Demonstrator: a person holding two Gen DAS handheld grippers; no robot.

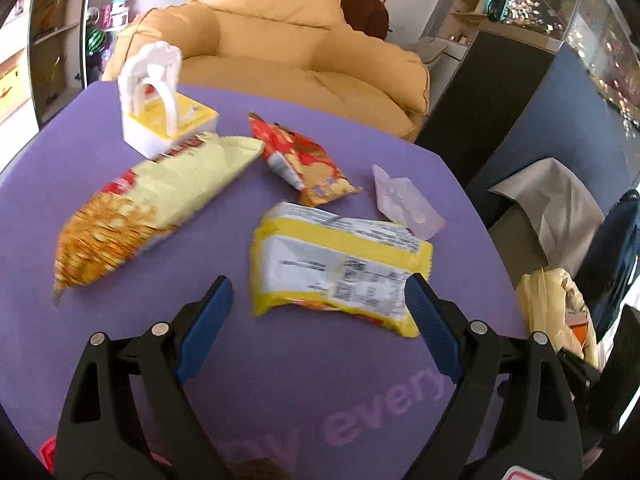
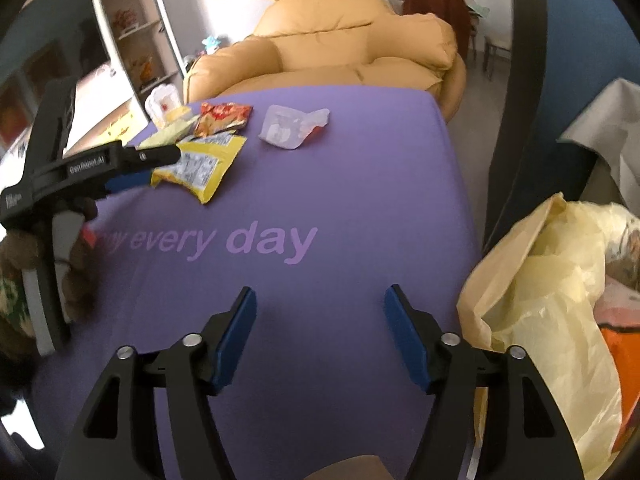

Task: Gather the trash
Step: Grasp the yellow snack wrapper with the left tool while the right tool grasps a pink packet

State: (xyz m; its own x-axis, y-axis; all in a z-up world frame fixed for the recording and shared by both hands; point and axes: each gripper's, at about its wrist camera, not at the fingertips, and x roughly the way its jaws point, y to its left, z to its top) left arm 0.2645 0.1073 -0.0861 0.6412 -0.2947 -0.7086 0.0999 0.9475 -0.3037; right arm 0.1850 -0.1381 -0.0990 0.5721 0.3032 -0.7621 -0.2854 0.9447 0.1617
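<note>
Left wrist: both claws (image 1: 316,300) (image 2: 320,316) released; tissue box (image 1: 172,128) behind wrappers (image 1: 340,264).

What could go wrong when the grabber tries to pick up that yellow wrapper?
The left gripper has its jaws open around the yellow wrapper, which lies flat on the purple table, so they might slide over it and pinch nothing. The red snack packet and clear plastic wrapper lie close by and could get nudged away.
</note>
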